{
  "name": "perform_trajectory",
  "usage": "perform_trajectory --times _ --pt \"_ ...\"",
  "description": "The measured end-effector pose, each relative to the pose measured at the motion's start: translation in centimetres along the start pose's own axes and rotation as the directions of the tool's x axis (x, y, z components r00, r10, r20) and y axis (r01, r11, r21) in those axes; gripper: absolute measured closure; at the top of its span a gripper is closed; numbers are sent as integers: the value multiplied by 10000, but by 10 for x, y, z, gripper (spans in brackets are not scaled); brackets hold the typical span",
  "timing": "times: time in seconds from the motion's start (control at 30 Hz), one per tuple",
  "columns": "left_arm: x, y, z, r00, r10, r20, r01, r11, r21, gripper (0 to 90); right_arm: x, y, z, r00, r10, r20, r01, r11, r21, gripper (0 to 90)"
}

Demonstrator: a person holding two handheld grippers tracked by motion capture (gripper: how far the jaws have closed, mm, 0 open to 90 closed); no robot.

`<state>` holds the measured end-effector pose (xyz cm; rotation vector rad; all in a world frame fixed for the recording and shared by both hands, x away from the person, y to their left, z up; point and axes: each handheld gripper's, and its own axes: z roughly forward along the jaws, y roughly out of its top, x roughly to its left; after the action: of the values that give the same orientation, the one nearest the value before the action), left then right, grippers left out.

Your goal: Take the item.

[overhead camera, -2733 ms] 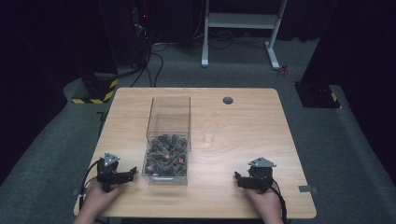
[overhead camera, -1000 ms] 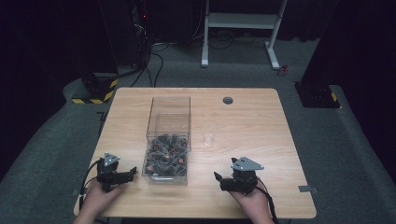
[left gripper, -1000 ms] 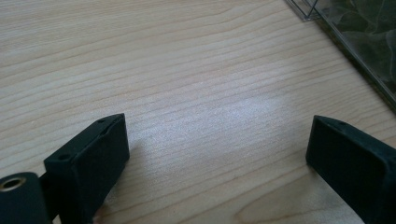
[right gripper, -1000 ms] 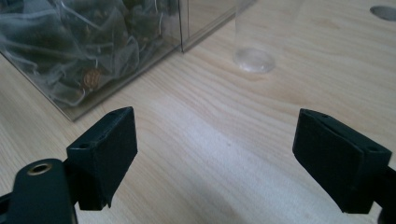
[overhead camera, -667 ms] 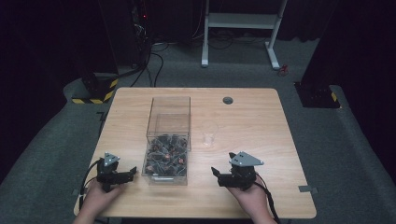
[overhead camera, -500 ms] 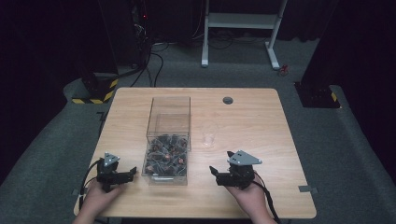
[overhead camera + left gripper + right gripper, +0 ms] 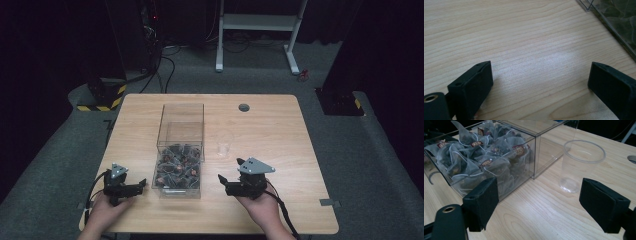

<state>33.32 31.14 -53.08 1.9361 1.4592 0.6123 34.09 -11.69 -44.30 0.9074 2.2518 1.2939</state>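
Observation:
A clear plastic box (image 7: 181, 131) stands lengthwise in the middle of the wooden table (image 7: 280, 125), its near half packed with tea bags (image 7: 177, 167). Just right of the box stands an empty clear cup (image 7: 224, 143). My right gripper (image 7: 230, 170) is open near the front edge, right of the box and nearer than the cup. In the right gripper view its jaws (image 7: 539, 200) frame bare wood, with the tea bags (image 7: 481, 155) ahead on the left and the cup (image 7: 581, 165) ahead on the right. My left gripper (image 7: 138, 185) rests open left of the box, jaws (image 7: 541, 82) spread over bare wood.
A round cable hole (image 7: 244, 107) sits near the table's far edge. The box wall (image 7: 614, 17) crosses the top right of the left gripper view. Beyond the table are a white stand (image 7: 260, 30), cables and dark equipment on grey carpet.
My right gripper has moved left along the front of the table towards the box and turned to face the box and cup. The left gripper has stayed put.

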Motion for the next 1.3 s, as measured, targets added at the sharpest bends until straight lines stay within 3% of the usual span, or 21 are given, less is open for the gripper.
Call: perform_trajectory --times 1.3 --pt "0 0 0 10000 -12 60 12 10000 -11 62 40 35 30 9945 -666 -814 677 9977 97 188"
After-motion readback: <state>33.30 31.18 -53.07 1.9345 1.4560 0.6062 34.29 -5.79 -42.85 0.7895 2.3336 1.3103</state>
